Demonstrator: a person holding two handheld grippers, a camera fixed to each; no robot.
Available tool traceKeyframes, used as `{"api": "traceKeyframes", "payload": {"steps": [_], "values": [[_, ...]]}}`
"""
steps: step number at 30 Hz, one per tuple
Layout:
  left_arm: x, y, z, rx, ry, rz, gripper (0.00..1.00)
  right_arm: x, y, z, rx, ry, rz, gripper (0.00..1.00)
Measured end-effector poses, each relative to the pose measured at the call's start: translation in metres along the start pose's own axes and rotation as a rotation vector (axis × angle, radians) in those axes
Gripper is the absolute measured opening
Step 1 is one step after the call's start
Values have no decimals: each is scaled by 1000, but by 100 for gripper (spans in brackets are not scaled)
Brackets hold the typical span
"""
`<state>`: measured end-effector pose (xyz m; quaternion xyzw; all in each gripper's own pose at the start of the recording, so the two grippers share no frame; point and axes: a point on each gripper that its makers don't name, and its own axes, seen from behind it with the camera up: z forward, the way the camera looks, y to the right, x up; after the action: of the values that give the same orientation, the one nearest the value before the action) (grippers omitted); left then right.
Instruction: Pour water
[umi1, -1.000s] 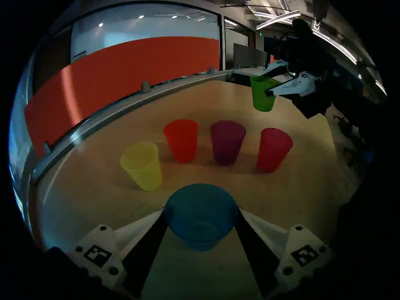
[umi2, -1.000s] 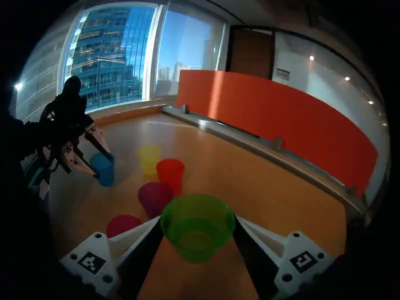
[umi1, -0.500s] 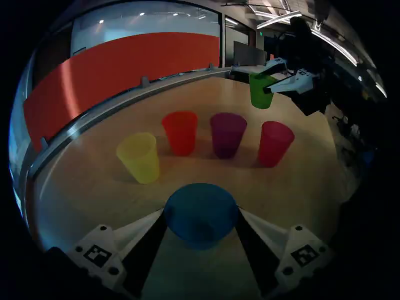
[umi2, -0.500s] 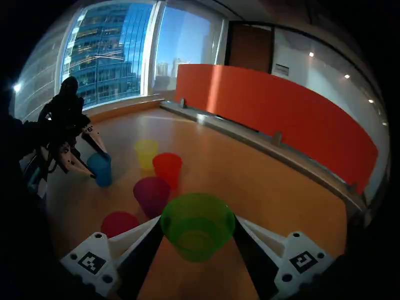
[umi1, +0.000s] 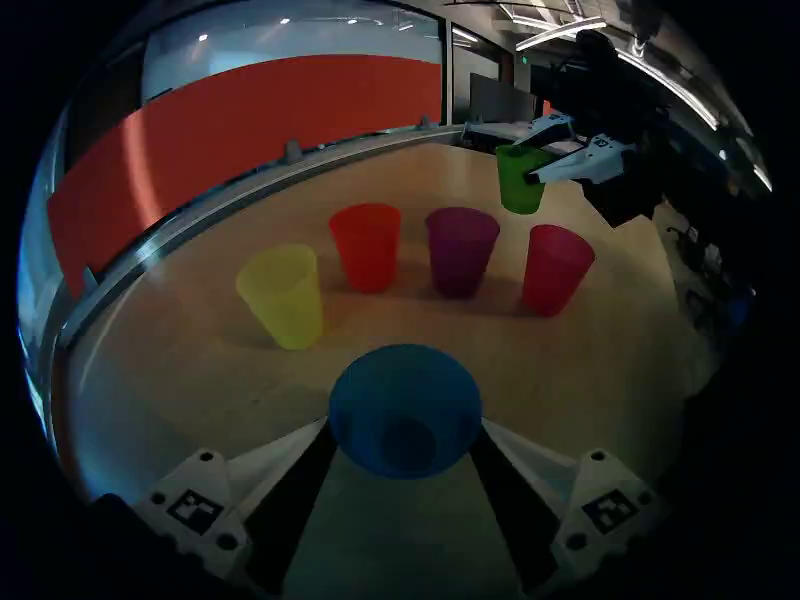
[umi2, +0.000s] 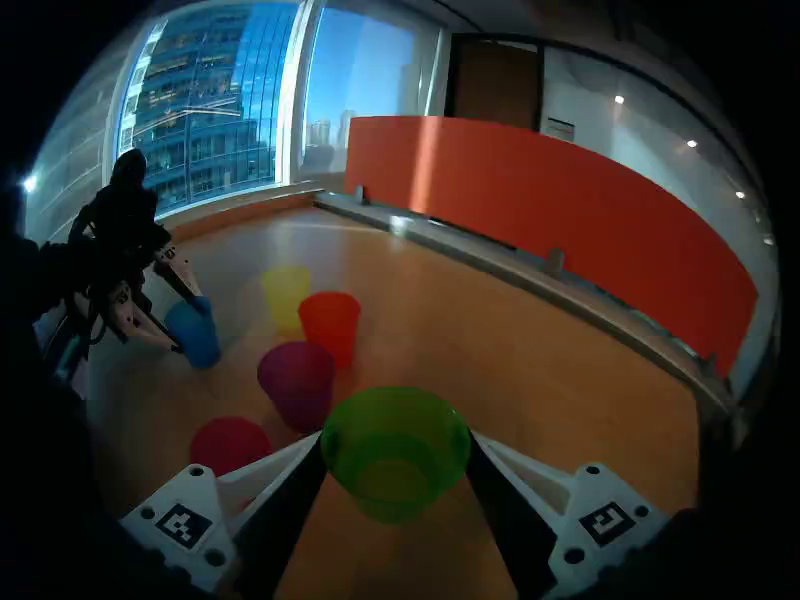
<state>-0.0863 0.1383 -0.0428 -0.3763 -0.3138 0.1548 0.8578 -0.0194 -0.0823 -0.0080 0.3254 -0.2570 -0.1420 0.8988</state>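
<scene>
Left gripper (umi1: 403, 432) clamps blue cup (umi1: 405, 410), right gripper (umi2: 395, 445) clamps green cup (umi2: 395, 470); cups well apart. Risk: tipping before rims line up would likely spill water on the table (umi1: 620, 340).

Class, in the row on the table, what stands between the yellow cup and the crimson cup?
The orange cup and, next to it, the purple cup; the left gripper view shows this.

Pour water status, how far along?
Done: both cups gripped, left gripper on blue cup, right gripper on green cup. In hand: both held, far apart. Left: the pour itself; yellow cup, orange cup, purple cup, red cup stand on the table.
</scene>
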Motion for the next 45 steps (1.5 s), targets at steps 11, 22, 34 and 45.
{"api": "traceKeyframes", "payload": {"steps": [11, 22, 34, 45], "values": [[-15, -6, -10, 33, -45, 38, 100, -21, 2, 16, -9, -26, 23, 92], [-23, -6, -26, 44, -40, 16, 100, -42, 5, 26, -19, -53, 43, 92], [-26, 2, -34, 44, -23, 11, 100, -55, 5, 29, -24, -61, 59, 92], [-26, 6, -37, 48, -22, 13, 100, -61, 3, 25, -31, -57, 75, 93]]}}
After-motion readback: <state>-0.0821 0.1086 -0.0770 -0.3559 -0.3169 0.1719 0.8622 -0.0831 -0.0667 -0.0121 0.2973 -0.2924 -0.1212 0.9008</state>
